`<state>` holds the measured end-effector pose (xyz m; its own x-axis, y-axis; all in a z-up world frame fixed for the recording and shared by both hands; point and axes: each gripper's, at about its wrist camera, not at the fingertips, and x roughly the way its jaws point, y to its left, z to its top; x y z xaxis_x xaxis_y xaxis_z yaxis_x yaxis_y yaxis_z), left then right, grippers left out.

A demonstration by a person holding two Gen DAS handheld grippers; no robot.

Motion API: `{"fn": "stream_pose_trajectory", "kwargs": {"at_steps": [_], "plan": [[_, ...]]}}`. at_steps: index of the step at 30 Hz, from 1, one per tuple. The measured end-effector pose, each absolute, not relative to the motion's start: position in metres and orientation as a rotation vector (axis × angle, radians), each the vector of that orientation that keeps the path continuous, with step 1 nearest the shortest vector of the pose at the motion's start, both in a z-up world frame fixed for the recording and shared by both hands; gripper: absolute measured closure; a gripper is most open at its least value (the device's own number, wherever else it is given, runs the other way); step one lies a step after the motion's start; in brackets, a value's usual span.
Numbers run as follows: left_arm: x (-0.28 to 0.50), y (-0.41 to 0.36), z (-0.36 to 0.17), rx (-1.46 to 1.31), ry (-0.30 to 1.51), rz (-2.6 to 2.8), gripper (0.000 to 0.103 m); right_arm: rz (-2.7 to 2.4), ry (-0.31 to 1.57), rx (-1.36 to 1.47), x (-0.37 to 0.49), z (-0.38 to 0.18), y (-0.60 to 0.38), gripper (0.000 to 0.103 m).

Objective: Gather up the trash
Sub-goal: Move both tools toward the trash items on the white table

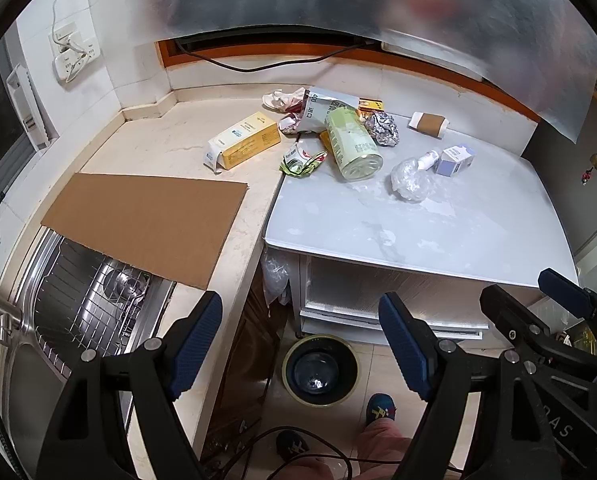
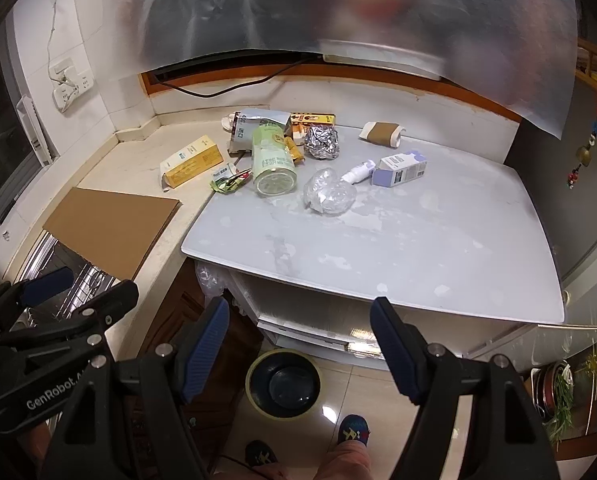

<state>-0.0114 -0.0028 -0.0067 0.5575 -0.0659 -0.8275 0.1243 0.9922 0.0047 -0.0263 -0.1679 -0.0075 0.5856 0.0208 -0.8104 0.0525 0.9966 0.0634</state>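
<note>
Left gripper (image 1: 300,344) and right gripper (image 2: 300,350): jaws wide, empty, touching nothing.

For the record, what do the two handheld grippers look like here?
Both the left gripper and right gripper are black scissor-like frames with silver rivets and blue ribbed pads. White lettering marks the bodies. The person wears patterned blue shoes.
</note>
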Motion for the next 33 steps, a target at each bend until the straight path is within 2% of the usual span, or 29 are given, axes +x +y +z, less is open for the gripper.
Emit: {"fn": "stream_pose_trajectory", "kwargs": {"at_steps": [22, 33], "plan": [[-0.004, -0.022, -0.018, 0.151, 1.004, -0.162, 0.024, -0.077, 0.971, 0.145, -0.031, -0.02, -0.181, 0.029], [0.018, -0.037, -0.021, 0.202, 1.026, -0.137, 0.024, -0.046, 0.992, 0.203, -0.007, -0.027, -0.199, 0.029]]}}
